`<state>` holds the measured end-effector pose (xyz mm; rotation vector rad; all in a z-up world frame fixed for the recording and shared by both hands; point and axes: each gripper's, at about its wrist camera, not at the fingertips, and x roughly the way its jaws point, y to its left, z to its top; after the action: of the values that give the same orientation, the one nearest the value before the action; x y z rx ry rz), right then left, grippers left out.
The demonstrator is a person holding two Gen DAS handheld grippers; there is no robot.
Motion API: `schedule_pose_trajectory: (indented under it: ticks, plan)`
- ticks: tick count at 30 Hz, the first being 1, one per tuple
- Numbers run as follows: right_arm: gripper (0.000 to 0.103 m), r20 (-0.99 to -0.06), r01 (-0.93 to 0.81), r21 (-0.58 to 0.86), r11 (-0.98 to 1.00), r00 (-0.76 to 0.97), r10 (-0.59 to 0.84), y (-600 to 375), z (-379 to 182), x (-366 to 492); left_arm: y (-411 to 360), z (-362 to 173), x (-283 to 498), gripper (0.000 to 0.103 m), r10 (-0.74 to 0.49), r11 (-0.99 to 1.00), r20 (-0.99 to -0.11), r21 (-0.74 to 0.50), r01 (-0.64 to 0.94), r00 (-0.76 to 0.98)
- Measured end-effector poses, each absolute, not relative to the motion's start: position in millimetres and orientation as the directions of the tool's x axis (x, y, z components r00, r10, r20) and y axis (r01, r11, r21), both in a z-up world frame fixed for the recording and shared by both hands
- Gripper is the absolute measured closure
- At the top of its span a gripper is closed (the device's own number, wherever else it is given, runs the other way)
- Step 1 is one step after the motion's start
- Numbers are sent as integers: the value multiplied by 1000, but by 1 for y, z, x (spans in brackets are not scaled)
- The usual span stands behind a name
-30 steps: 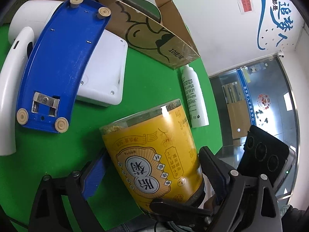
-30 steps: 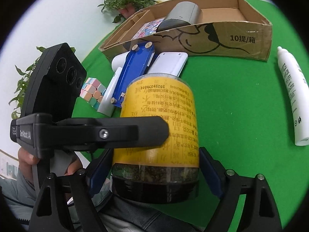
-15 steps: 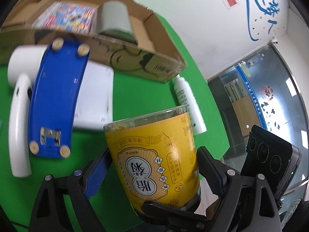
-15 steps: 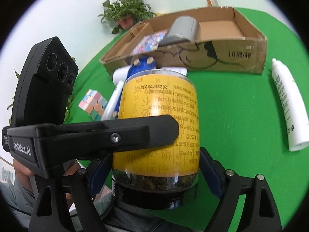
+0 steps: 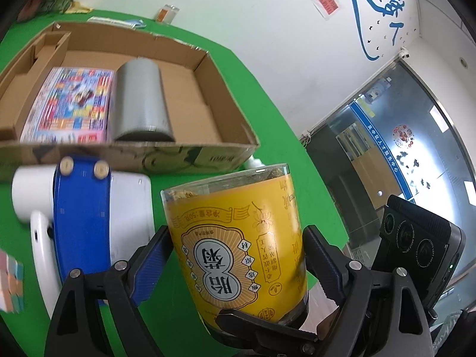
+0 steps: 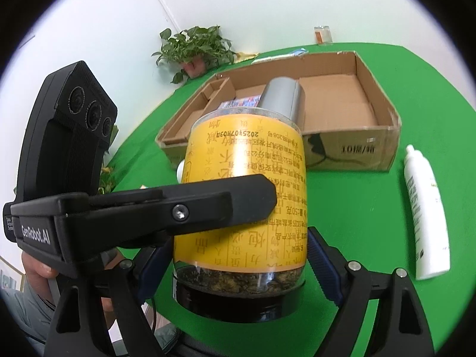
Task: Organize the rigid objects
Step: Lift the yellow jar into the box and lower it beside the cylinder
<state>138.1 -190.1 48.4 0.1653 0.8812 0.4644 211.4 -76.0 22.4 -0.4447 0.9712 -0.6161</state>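
Gripped by both the left gripper (image 5: 235,255) and right gripper (image 6: 238,261), a yellow jar (image 5: 238,247) was held low in frame; two items already lay in the cardboard box (image 5: 226,119), others remaining outside.

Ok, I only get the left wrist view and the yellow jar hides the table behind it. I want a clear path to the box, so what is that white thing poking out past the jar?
Observer: It is a white bottle, lying flat on the green table. It lies beside the near right corner of the cardboard box, apart from it.
Operator: And where on the jar does the other gripper hold? I only see one finger of it.
Observer: The right gripper is shut on the jar just above its black lid, with one finger on each side.
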Motion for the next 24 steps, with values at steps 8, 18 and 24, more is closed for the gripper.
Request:
schedule_pose_trajectory:
  ticks: [8,18,24]
  plan:
    - [18,-683,-326,308,894,578,446,-193,68,165,-78,57,247,17,-655,753,-613,-580,312,442]
    - [18,-701,-326,325,888,547,458,-212,105,256,-94,116,344,17,-623,781,-620,-524,340,476]
    - [18,-741,-304,367,879,476,474,-222,90,302,-103,106,408,18,-605,796,-674,-534,286,424]
